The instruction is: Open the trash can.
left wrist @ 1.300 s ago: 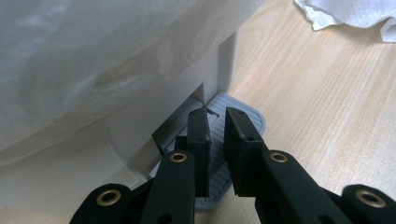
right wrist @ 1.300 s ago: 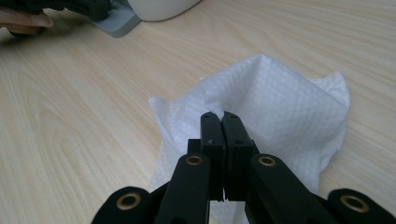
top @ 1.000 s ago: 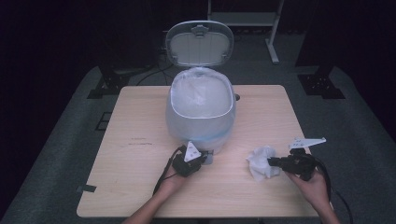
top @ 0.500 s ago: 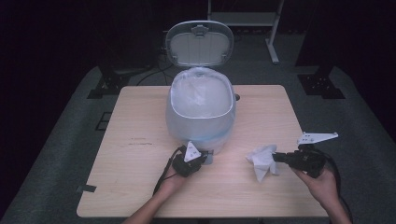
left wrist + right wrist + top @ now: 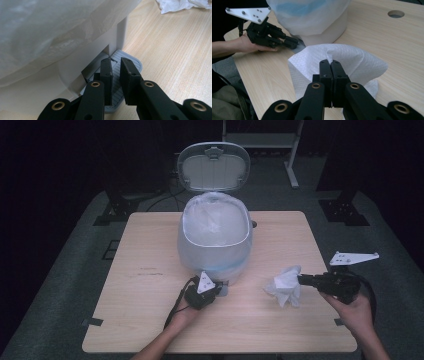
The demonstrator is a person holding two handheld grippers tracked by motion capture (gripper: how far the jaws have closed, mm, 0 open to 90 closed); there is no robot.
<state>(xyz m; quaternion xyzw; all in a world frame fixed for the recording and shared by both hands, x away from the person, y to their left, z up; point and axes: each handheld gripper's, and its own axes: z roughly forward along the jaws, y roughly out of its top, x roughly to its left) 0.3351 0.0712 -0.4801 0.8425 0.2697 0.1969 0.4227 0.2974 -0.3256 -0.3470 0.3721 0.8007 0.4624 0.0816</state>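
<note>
Right gripper (image 5: pixel 302 280) jaws clamped on one crumpled white paper towel (image 5: pixel 284 286), bulk trailing left of jaws, at table's (image 5: pixel 140 330) right front. Left gripper (image 5: pixel 115 65) jaws slightly apart over grey ribbed pedal (image 5: pixel 130 62) of one white bag-lined bin (image 5: pixel 215 240), lid open.

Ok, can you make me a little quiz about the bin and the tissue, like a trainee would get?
1. True or false: the bin's lid stands open.
2. What does the right gripper hold? A) a spoon B) the crumpled paper towel C) a cup
3. Fill in: the left gripper presses on the grey ____ at the foot of the bin.

Key: 1 true. 2 B. 3 pedal; its jaws are nearly shut, a small gap between them.
</note>
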